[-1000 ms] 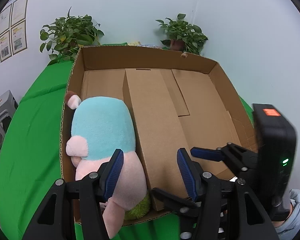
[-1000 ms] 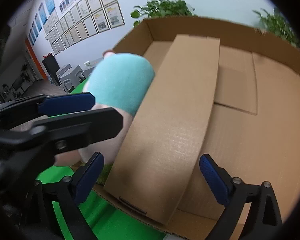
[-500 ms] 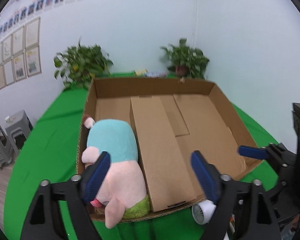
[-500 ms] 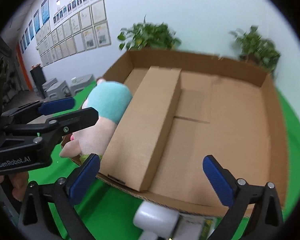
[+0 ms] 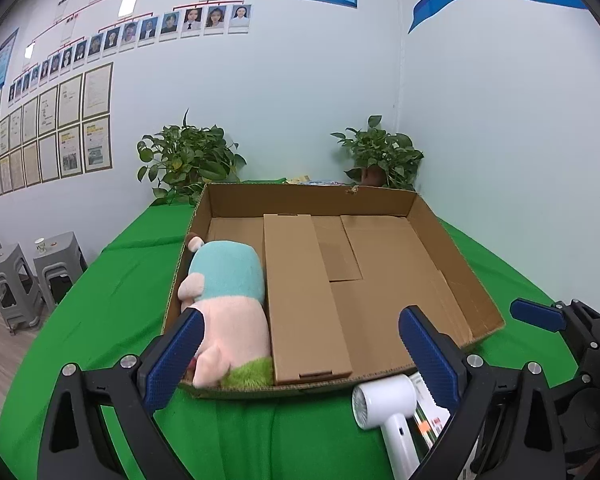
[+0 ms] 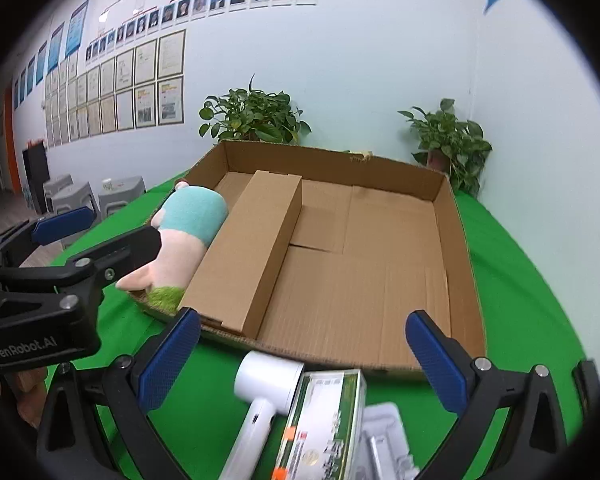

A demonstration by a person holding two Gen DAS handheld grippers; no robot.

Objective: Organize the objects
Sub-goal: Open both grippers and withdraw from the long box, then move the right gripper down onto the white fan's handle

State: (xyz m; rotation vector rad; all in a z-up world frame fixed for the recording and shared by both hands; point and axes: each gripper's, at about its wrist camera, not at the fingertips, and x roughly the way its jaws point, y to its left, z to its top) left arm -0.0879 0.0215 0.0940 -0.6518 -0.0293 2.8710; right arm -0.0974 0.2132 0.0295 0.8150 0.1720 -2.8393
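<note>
Both grippers are being held wide, with nothing between the jaws: the left gripper (image 5: 300, 354) and the right gripper (image 6: 304, 354) are hovering short of the tray (image 6: 458, 240). Ahead of the left one, the plush (image 5: 228, 300) and the box (image 5: 300, 300) are lying inside the tray. Just under the right one, on the cloth (image 6: 512, 280), the dryer (image 6: 266, 384) is being crowded by the carton (image 6: 324, 420), and a grey insert (image 6: 384, 432) is lying beside that. Trouble is being risked here: the carton could be knocked aside if the dryer is approached carelessly, the smooth round barrel could be squeezed out of the pads, and the tray's near wall could be clipped on the lift.
</note>
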